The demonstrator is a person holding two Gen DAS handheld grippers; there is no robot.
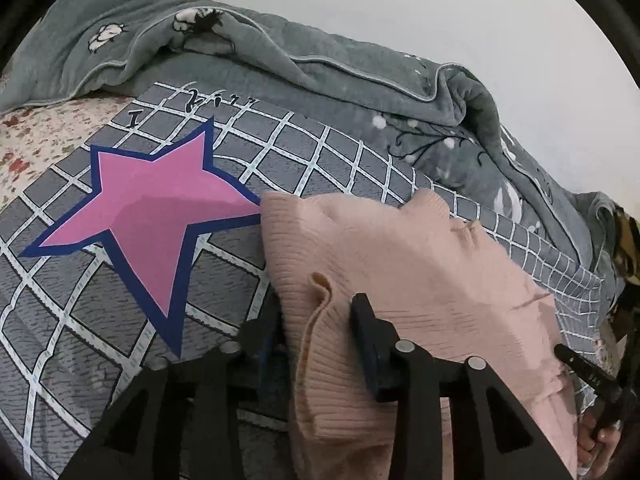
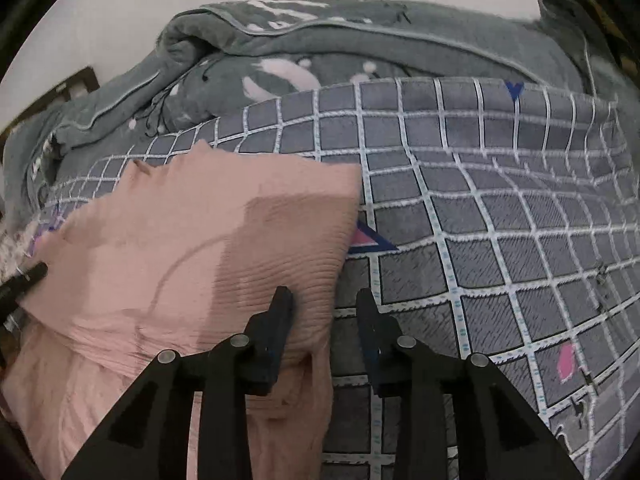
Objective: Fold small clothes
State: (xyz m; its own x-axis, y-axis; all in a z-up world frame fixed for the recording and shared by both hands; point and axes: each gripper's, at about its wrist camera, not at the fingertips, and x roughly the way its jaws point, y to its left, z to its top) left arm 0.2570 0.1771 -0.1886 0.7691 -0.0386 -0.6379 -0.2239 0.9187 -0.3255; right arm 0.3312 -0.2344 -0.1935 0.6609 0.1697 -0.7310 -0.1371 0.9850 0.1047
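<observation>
My left gripper has its jaws parted, and a raised ridge of the pink knit garment stands in the gap between them, so I read it as open around the fold, not yet pinching. My right gripper is parted too; its left finger rests over the garment's right-hand edge while the other finger hangs over bare bedding, so that edge runs through the gap.

What worries me first is the left side. If I close on that ridge I may catch only the top layer of a doubled-over piece, and the fold underneath could slide apart as I lift. The ribbed knit looks stretchy, so a shallow bite could also slip out. On the right, the edge sits just inside the jaw; closing a touch late or off-line might pinch the checked bedspread along with the garment, or miss the cloth altogether.

From the left claw, the garment spreads from 12 o'clock round to 3 o'clock, and drapes down toward 6 o'clock under the fingers. From the right claw, it lies from 9 o'clock up to about 11 o'clock, again trailing to 7 o'clock. Beyond it, at 10 o'clock from the left claw, is the pink star printed on the bedspread, and farther off at 12 o'clock the rumpled grey blanket.
</observation>
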